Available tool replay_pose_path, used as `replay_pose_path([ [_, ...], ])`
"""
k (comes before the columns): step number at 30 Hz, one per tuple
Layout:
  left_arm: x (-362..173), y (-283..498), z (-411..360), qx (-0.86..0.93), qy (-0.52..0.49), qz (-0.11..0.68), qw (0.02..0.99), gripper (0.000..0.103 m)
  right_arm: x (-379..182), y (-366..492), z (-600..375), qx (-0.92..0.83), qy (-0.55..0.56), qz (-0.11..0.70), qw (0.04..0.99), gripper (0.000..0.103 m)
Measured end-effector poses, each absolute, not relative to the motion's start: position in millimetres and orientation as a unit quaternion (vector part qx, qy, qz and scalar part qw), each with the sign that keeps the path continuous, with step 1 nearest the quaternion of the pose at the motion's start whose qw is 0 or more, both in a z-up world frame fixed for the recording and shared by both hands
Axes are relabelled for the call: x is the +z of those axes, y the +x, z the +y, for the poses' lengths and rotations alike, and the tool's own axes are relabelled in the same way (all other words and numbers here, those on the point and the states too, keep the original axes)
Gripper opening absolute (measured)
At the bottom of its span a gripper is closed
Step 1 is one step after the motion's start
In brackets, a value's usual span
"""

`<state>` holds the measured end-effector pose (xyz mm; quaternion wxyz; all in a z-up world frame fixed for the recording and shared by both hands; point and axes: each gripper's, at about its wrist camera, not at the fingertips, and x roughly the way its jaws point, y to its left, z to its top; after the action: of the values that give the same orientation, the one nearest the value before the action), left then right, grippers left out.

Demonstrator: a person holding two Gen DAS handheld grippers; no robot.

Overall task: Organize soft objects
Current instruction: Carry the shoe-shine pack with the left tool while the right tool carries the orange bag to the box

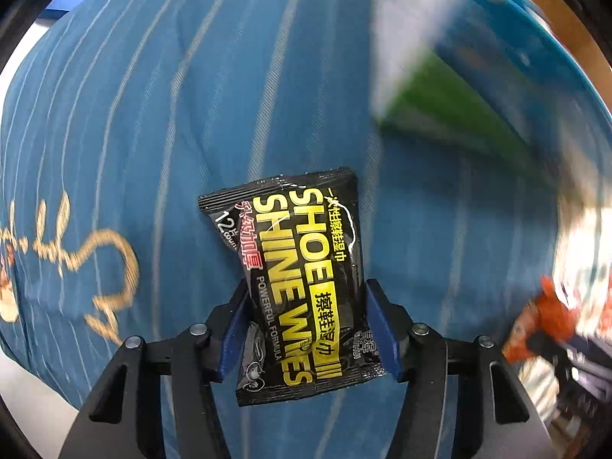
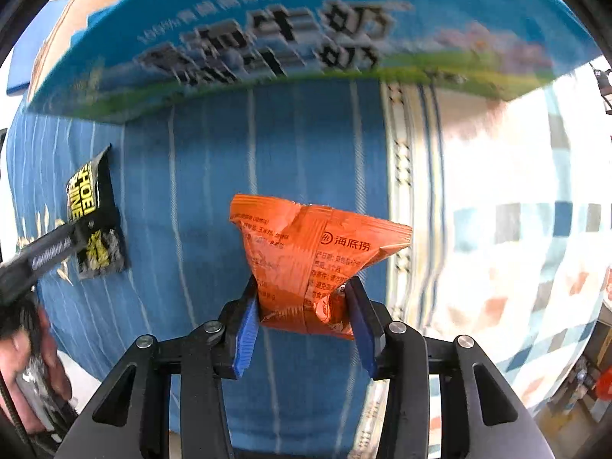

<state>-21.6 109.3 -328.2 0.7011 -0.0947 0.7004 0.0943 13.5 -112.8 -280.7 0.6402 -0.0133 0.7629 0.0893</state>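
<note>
My left gripper point(image 1: 306, 325) is shut on a black shoe shine wipes pack point(image 1: 302, 279) with yellow lettering, held above the blue striped cloth point(image 1: 153, 114). The same pack point(image 2: 95, 214) shows at the left of the right wrist view, with the left gripper's finger on it. My right gripper point(image 2: 304, 317) is shut on a crumpled orange snack packet point(image 2: 306, 256), held above the same cloth point(image 2: 214, 176). The orange packet also shows, blurred, at the right edge of the left wrist view point(image 1: 543, 317).
A blue and green carton point(image 2: 290, 34) with black characters stands at the back; it appears blurred in the left wrist view point(image 1: 459, 88). A white checked cloth point(image 2: 508, 229) lies to the right of the blue one. A person's hand point(image 2: 30, 363) is at lower left.
</note>
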Motion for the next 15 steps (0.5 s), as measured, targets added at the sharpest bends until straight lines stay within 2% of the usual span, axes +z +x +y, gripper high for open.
replay_pose_path([
  [7,-316,-64,37,0.03,-0.074,0.714,0.696,0.055,-282,-15,-153,0.08,-0.021,0.784,0.616,0.046],
  [12,-335,-75,9,0.028,-0.053,0.727,0.684,0.055,-288,-25,-172,0.073,-0.011,0.792,0.606,0.046],
  [15,-350,-80,1,0.033,-0.054,0.739,0.67,0.059,-288,-23,-177,0.069,0.001,0.792,0.606,0.046],
])
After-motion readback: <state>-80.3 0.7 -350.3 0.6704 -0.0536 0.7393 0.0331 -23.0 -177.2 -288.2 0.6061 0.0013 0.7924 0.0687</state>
